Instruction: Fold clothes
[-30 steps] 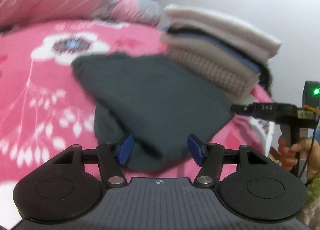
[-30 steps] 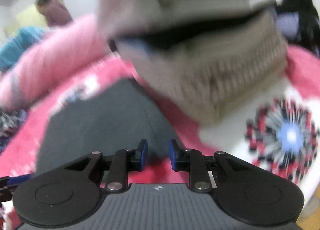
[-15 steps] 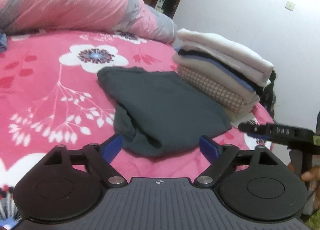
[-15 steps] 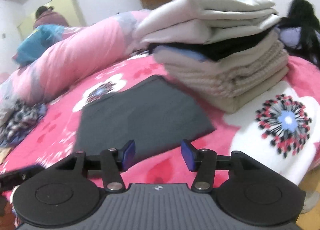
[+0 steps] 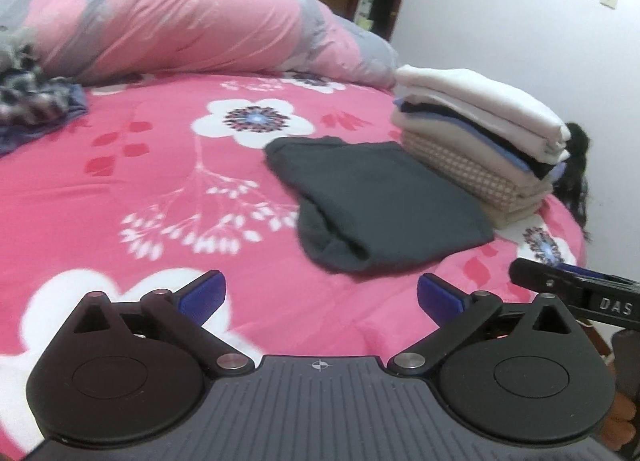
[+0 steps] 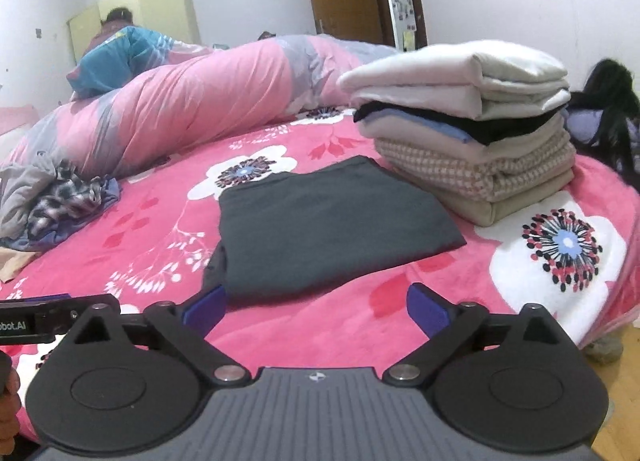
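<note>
Clothes lie on a big pink bed (image 6: 400, 325) with white flowers on its cover. One dark grey piece (image 6: 332, 229) is folded flat and lies in the middle of the bed. Its near edge looks a bit thick and bunchy in the left wrist view (image 5: 376, 205). Just beside it, on the right, stands a stack of folded clothes (image 6: 472, 133). The top ones are white, then comes a black one and a blue one, then a checked one, and a tan one is at the bottom. The grey piece lies very close to the stack, but I cannot tell if they touch.

The left hand-held gripper (image 5: 320, 297) has just been opening its jaws and they now stand wide apart. Nothing is between them. It hangs above the bed, short of the grey piece. The right hand-held gripper (image 6: 316, 305) has also just been opening, and its jaws are wide too, with nothing held. Its left blue pad sits right by the near edge of the grey piece.

A long pink and grey quilt (image 6: 192, 101) is rolled up along the far side of the bed. A loose pile of unfolded clothes (image 6: 60, 197) lies at the left, next to the quilt. There are no boxes or baskets to see.
</note>
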`<move>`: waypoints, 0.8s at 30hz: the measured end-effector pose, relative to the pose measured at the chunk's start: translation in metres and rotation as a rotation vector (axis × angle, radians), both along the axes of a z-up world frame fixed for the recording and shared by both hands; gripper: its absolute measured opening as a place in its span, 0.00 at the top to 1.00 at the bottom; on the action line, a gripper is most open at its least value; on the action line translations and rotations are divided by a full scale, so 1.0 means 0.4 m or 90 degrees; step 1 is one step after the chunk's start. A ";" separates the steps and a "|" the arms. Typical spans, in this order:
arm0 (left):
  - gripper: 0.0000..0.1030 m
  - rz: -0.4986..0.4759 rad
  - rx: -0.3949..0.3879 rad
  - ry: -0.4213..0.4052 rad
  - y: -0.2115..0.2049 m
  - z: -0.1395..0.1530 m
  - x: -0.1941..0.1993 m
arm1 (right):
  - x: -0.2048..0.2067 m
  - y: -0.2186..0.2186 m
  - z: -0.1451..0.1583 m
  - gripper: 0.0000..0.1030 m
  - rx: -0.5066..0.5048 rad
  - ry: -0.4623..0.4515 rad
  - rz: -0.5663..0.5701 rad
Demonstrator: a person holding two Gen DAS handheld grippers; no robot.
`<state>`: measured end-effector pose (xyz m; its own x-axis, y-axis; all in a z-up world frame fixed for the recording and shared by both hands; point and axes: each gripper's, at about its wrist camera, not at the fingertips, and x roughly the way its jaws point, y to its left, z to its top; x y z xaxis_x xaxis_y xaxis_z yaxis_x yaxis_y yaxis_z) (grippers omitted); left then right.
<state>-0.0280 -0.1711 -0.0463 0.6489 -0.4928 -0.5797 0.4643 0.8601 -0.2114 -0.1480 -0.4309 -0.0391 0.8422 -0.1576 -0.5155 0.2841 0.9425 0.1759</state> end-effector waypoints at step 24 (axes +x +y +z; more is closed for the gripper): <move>0.00 0.080 0.069 0.012 0.071 0.017 -0.095 | -0.076 0.141 0.025 0.00 -0.038 0.028 -0.082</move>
